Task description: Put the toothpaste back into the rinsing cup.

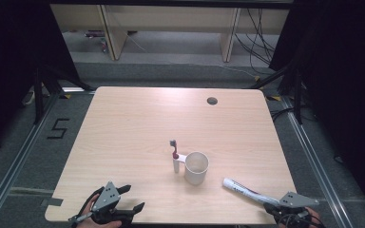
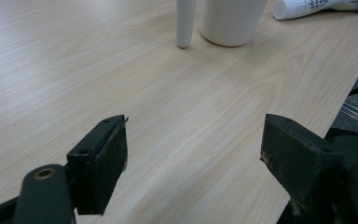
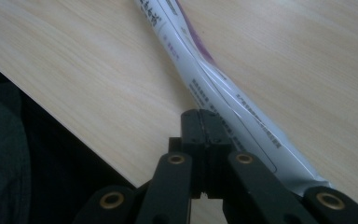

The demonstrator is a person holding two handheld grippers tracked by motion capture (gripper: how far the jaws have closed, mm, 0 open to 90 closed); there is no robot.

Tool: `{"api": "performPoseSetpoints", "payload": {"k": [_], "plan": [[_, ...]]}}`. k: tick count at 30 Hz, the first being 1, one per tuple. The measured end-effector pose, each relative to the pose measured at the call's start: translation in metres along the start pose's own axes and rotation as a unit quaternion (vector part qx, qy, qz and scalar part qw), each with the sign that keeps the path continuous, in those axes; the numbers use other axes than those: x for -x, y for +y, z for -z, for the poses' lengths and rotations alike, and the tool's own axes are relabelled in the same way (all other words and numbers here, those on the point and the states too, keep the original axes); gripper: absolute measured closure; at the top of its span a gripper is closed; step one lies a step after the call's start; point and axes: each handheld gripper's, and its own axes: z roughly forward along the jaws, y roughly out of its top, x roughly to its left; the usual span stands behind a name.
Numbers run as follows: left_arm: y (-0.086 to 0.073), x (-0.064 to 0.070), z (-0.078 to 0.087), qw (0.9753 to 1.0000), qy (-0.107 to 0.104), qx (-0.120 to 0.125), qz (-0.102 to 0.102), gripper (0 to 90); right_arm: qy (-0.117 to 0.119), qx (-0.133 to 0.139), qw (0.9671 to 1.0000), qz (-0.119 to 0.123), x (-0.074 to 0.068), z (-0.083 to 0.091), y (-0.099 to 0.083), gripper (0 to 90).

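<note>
wooden table [image 1: 123, 133], cup [image 1: 196, 167], toothbrush [image 1: 175, 156], tube [image 1: 242, 189]

My high view looks forward and down over the whole pale wooden table [image 1: 138, 118], while each gripper view skims low along its own black jaws, both sharing the white printed tube [image 2: 307, 7] ahead of them.

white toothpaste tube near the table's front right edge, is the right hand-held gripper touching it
Touching. In the right gripper view the right hand-held gripper has its black jaws shut against the flat end of the white printed toothpaste tube, which lies on the light wooden table.
</note>
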Motion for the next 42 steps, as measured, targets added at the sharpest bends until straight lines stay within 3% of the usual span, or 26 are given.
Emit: {"api": "performPoseSetpoints", "payload": {"k": [6, 10, 12, 14, 15, 17, 18, 22, 23, 24, 29, 35, 40, 42], "plan": [[-0.001, 0.0, -0.001, 1.0, -0.003, 0.001, 0.001, 22.6, -0.019, -0.006, 0.9997, 0.013, 0.01, -0.002, 0.0, 90.0], [-0.001, -0.001, -0.001, 1.0, -0.004, -0.001, 0.002, 22.8, -0.033, -0.012, 0.9994, 0.006, 0.015, -0.006, 0.002, 90.0], [0.0, -0.001, -0.002, 0.9999, 0.0, 0.004, 0.01, 22.8, -0.038, -0.015, 0.999, 0.02, 0.021, -0.008, 0.004, 90.0], [0.0, -0.001, -0.001, 1.0, 0.001, 0.0, 0.008, 22.9, -0.039, -0.016, 0.999, 0.016, 0.022, -0.009, 0.005, 90.0], [-0.001, -0.001, -0.001, 1.0, -0.001, -0.001, 0.007, 22.9, -0.039, -0.02, 0.999, 0.001, 0.023, -0.012, 0.008, 90.0], [-0.001, -0.001, -0.001, 1.0, 0.0, -0.003, 0.004, 22.9, -0.041, -0.023, 0.9989, 0.004, 0.025, -0.014, 0.01, 90.0], [-0.001, 0.0, -0.002, 0.9999, -0.001, 0.002, 0.01, 22.9, -0.049, -0.021, 0.9983, 0.024, 0.032, -0.018, 0.014, 90.0], [-0.001, -0.001, -0.001, 1.0, -0.001, -0.003, 0.006, 23.0, -0.051, -0.026, 0.9978, 0.032, 0.038, -0.029, 0.026, 90.0], [-0.001, 0.0, -0.001, 0.9999, -0.001, 0.002, 0.011, 23.0, -0.051, -0.028, 0.9982, 0.018, 0.037, -0.031, 0.029, 90.0], [-0.001, 0.0, -0.001, 1.0, -0.001, 0.001, 0.008, 23.2, -0.051, -0.027, 0.9979, 0.03, 0.04, -0.034, 0.034, 90.0], [-0.001, 0.0, -0.001, 1.0, -0.002, 0.003, 0.009, 23.3, -0.048, -0.03, 0.9976, 0.039, 0.046, -0.045, 0.049, 90.0], [-0.001, -0.001, 0.0, 1.0, -0.001, 0.002, 0.008, 23.3, -0.042, -0.041, 0.9979, 0.028, 0.05, -0.055, 0.068, 90.0], [0.0, 0.0, -0.001, 0.9999, -0.002, 0.008, 0.011, 23.4, -0.041, -0.032, 0.998, 0.037, 0.055, -0.062, 0.084, 90.0], [0.0, 0.0, -0.001, 0.9999, 0.0, 0.005, 0.013, 23.4, -0.034, -0.036, 0.9985, 0.023, 0.055, -0.062, 0.087, 90.0]]}}
